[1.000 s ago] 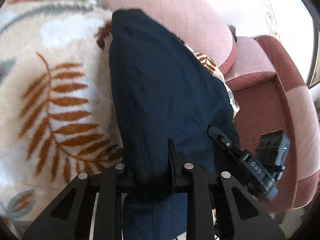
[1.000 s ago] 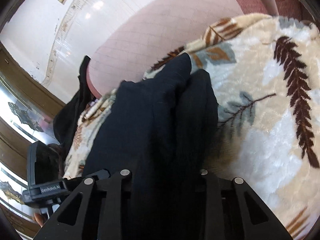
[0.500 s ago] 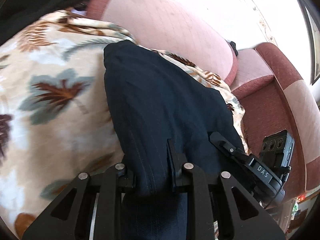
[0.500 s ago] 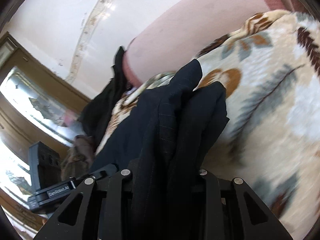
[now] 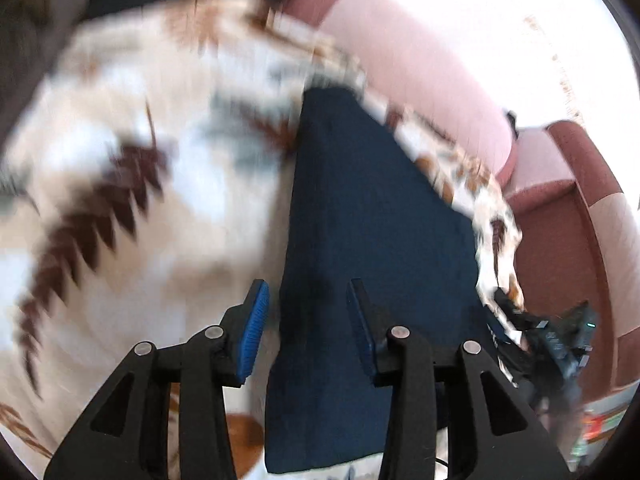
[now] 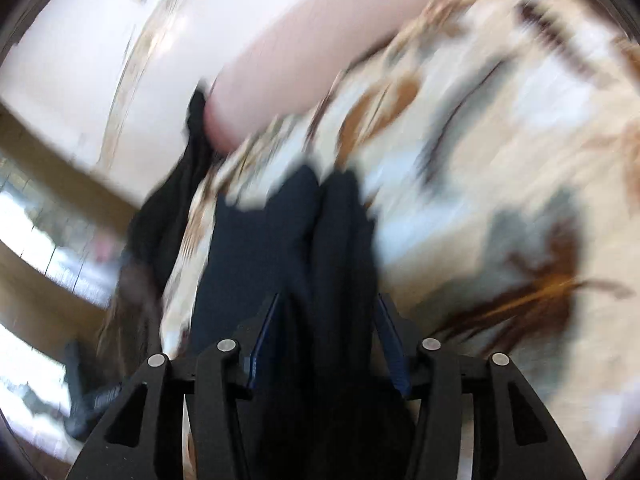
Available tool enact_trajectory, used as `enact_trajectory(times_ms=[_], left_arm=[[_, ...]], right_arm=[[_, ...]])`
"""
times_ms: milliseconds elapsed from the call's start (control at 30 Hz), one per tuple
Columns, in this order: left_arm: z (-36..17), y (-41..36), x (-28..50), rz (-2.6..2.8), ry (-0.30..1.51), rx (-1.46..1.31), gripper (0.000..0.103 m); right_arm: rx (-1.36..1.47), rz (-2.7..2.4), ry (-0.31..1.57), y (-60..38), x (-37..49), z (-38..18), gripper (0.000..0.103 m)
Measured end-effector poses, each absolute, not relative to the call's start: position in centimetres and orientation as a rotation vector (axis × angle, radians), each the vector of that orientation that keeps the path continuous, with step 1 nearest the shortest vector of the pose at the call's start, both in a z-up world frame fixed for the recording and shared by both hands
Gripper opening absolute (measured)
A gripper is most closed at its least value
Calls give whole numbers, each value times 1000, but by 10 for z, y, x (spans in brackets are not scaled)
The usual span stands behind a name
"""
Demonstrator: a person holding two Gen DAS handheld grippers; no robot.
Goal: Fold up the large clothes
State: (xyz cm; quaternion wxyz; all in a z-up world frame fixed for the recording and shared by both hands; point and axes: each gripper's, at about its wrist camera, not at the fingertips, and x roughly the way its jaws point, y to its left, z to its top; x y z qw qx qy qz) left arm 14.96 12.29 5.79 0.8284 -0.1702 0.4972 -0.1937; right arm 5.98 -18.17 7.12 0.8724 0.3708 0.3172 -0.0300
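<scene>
A dark navy garment point(image 5: 372, 240) lies folded as a long strip on a cream leaf-patterned blanket point(image 5: 120, 208). My left gripper point(image 5: 306, 292) is open over the garment's left edge, blue pads showing, fabric lying between the fingers but not pinched. In the right wrist view the same garment point(image 6: 304, 248) runs between my right gripper point(image 6: 326, 308) fingers, which stand apart; the cloth hangs bunched between them. The other gripper point(image 5: 560, 344) shows at the right of the left wrist view. Both views are motion-blurred.
The blanket point(image 6: 500, 160) covers a pink sofa with a round backrest point(image 5: 420, 72) and a red-brown armrest point(image 5: 580, 216). A black cloth point(image 6: 180, 200) hangs off the sofa's end. A white wall and a wood-framed mirror stand behind.
Both grippers have opened and let go of the navy garment, which now lies flatter on the blanket. Both views have swung and pulled back a little.
</scene>
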Motion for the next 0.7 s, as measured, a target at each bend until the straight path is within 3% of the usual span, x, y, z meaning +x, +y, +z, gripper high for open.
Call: enact_trajectory(times_ms=[167,267,333,433,533,700], left_arm=[[71,82,165,-400,964,-233,45],[47,59,179,-379,1011,-182,45],[27,57,184,-350,1036,-154,45],[6,51,182,-350,1045,-94,45],[9,46,182,-334,1029,-32,53],[35,74,156,-394,1033,-63,53]], right_arm=[[531,-44,596,-142,93,106,50],[448,-71,651,-131,124,86,48],[362,-173,791,-132,145,51,46],[464,-161,853,-155,154,11,54],[545,-133,857,-170,151,19,54],[598,-30,826,-174,106,54,55]])
